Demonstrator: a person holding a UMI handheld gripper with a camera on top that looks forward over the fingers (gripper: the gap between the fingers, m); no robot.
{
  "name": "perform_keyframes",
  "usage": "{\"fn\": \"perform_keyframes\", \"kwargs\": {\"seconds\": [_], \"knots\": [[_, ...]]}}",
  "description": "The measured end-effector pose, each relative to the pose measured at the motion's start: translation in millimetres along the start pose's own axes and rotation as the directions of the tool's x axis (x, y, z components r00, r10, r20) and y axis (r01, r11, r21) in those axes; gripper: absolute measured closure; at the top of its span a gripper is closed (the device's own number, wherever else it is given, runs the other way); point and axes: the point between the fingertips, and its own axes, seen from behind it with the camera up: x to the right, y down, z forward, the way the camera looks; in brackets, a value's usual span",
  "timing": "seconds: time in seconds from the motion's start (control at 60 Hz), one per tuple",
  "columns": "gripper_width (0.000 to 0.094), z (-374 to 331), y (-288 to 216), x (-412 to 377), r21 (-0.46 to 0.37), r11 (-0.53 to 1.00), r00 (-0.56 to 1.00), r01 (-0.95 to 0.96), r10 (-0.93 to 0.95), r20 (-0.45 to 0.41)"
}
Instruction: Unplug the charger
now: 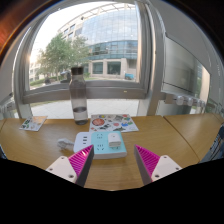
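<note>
Left of centre, a tall bottle (78,92) stands near the window. At centre, the charger (102,145) lies on the wooden table (40,145), just ahead of the gripper (115,160). Jaws released, empty, apparently aligned for approach.

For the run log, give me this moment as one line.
gripper: open, holding nothing | light blue rectangular power strip: on wooden table, just ahead of fingers | white charger: plugged in | step: approach
</note>
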Motion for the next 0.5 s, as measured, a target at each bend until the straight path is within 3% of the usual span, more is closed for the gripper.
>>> {"fn": "perform_keyframes", "kwargs": {"seconds": [0.1, 0.35, 0.5], "knots": [[0.0208, 33.7, -7.8, 7.9, -0.02, 1.0, 1.0, 0.003, -0.002, 0.022], [0.0688, 68.9, 0.0, 4.6, -0.071, 0.996, 0.997, 0.051, -0.047, 0.056], [0.0737, 69.9, 4.1, 4.1, -0.104, 0.992, 0.996, 0.067, -0.061, 0.061]]}}
